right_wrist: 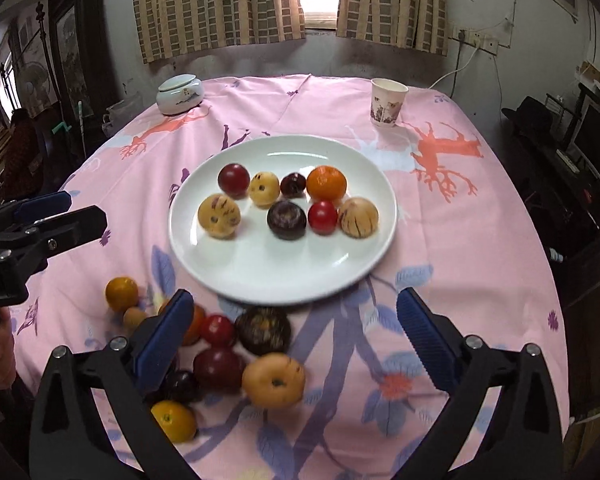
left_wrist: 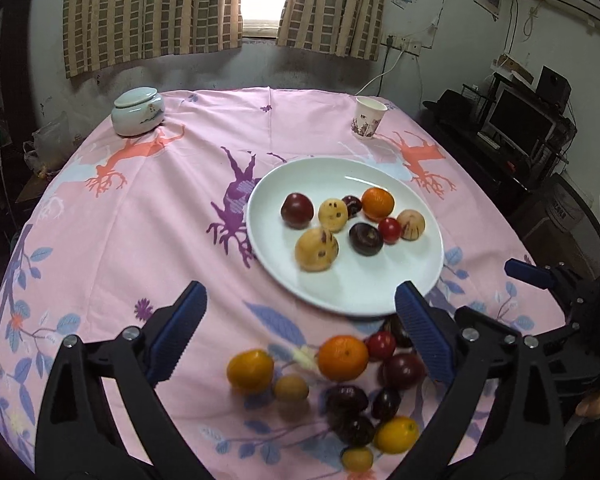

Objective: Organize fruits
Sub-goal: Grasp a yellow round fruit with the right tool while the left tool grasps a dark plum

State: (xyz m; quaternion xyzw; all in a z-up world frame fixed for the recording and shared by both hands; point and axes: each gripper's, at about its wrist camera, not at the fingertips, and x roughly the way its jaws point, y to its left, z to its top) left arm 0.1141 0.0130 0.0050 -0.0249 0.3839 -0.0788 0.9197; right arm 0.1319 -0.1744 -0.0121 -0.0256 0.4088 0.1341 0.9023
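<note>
Nearest the cameras, both jaws stand spread and empty: the left hand-held gripper (left_wrist: 298, 328) hangs over the loose fruit pile (left_wrist: 342, 392) on the pink surface (left_wrist: 112, 248), and the right hand-held gripper (right_wrist: 296, 330) hangs just beside that pile. To pick cleanly, I would single out an outlying fruit such as the tan speckled fruit (right_wrist: 273, 380), straddle it and close gently, since round fruit rolls. Beyond, the white plate (right_wrist: 260, 272) already holds eight fruits, with bare space on its near half.

White plate (right_wrist: 228, 276), pink deer-print tablecloth (right_wrist: 480, 240), beige checked curtains (right_wrist: 220, 4), blue claw pads (right_wrist: 164, 340).
</note>
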